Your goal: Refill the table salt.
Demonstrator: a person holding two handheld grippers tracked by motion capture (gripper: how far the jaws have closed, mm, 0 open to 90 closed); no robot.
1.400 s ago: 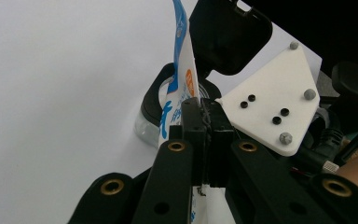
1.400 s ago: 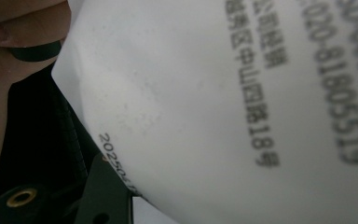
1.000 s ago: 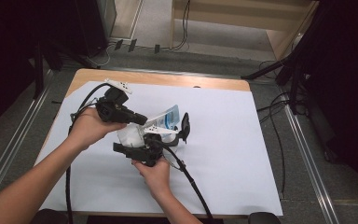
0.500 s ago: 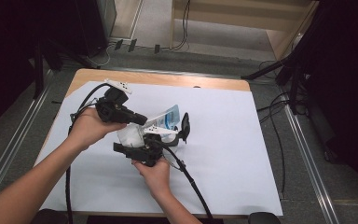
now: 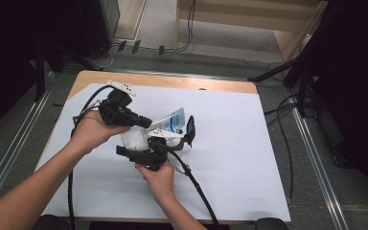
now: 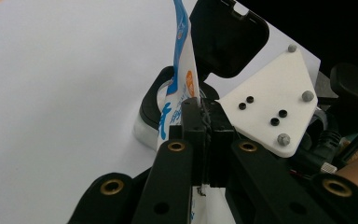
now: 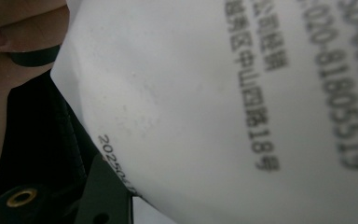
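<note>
A white pouch with a blue printed top [image 5: 173,118] is held up over the middle of the table between both grippers. My left gripper [image 5: 147,122] comes in from the left, and its jaws are shut on the pouch's thin edge [image 6: 182,70]. In the left gripper view they meet with the film pinched between them [image 6: 204,116]. My right gripper [image 5: 177,132] reaches up from below, its jaws standing on either side of the pouch's body and pressing on it. The white printed face of the pouch [image 7: 214,116] lies close before the right gripper view's camera.
A white sheet [image 5: 230,158] covers the table, with a strip of bare wood at the far edge [image 5: 172,80]. Black cables [image 5: 199,189] trail from both grippers toward the near edge. Metal rails [image 5: 316,158] run along both sides of the table on the floor.
</note>
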